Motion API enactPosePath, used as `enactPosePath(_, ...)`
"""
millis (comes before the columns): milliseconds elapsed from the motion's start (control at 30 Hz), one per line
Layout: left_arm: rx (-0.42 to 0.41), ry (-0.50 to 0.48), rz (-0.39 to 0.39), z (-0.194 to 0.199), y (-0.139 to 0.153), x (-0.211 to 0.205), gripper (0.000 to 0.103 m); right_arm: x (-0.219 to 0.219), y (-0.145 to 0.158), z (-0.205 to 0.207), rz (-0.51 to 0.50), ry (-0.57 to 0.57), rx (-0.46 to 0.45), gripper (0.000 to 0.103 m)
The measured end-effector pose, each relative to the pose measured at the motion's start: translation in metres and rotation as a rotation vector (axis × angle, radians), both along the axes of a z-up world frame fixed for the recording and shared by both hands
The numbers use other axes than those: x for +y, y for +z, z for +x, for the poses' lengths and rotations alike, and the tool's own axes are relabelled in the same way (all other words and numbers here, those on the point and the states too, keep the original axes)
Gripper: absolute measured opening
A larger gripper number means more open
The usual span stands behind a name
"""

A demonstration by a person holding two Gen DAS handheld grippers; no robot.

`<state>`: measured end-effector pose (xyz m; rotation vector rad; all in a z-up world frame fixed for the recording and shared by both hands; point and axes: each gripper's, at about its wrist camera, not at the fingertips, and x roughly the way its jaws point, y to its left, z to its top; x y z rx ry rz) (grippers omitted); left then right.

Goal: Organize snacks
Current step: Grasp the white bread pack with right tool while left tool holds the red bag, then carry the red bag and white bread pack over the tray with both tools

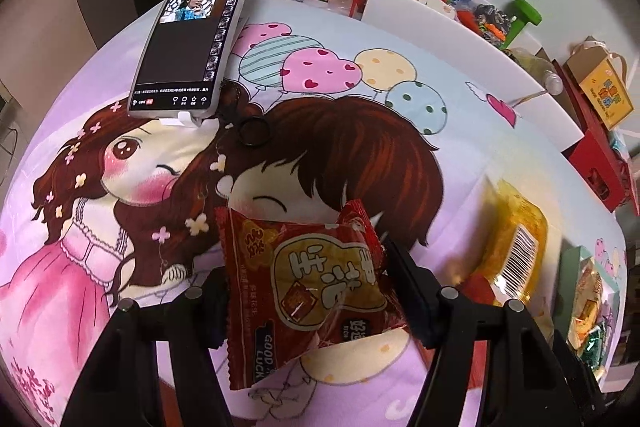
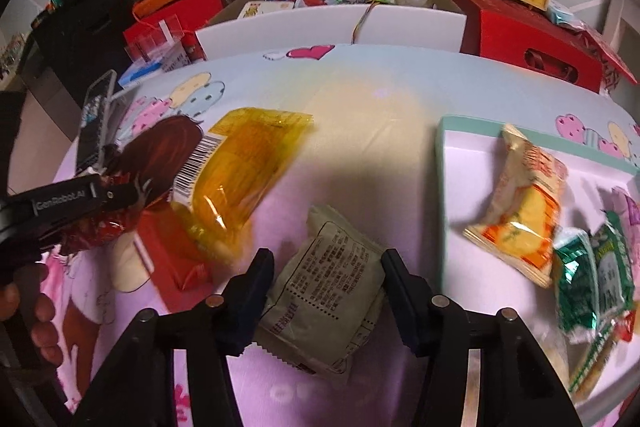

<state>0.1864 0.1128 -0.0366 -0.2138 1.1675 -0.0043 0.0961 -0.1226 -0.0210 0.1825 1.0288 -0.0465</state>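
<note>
While cartoon cloth (image 1: 360, 131) covers table, tray (image 2: 444, 187) at right edge holds several snacks; yellow pack (image 2: 240, 179) mid-cloth; left gripper (image 1: 308, 291) clamps red pack (image 1: 304, 279); right gripper (image 2: 326, 291) clamps grey pack (image 2: 328, 291).

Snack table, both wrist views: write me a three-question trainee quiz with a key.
1. True or false: the left tool grips a green packet.
2. Which packet sits between the right tool's fingers? A) orange packet B) grey-beige packet C) green packets
3. Fill in: the phone lies on the cartoon-print ____.

Key:
1. False; it grips the red snack packet.
2. B, the grey-beige packet; the orange packet lies on the cloth and the green packets lie in the teal-rimmed tray.
3. Cloth.
</note>
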Motion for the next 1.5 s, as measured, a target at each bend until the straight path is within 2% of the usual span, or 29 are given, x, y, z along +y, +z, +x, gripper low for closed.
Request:
enactPosePath(233,-0.023,-0.007,-0.009,-0.029,0.017,-0.006,0.068,-0.006,0.025,-0.028,0.033,-0.004,-0.052,0.058)
enactPosePath(633,-0.136,-0.121,-0.018,-0.063,0.061,-0.051,0.068,-0.018,0.046,-0.07,0.047,-0.01,-0.092,0.058)
enactPosePath(767,-0.178,-0.149,0.021,-0.068,0.076,-0.067,0.068,-0.028,0.05,-0.077,0.049,-0.023,-0.104,0.059)
enactPosePath(1200,-0.245,-0.247,0.036,-0.077,0.1,-0.119,0.068,-0.086,0.067,-0.089,0.099,-0.142,-0.16,0.059)
enactPosePath(1300,-0.255,-0.29,0.049,-0.081,0.103,-0.136,0.068,-0.101,0.07,-0.093,0.116,-0.179,-0.171,0.059)
enactPosePath(1500,-0.266,-0.392,0.026,-0.094,0.107,-0.174,0.068,-0.133,0.076,-0.105,0.14,-0.253,-0.196,0.059)
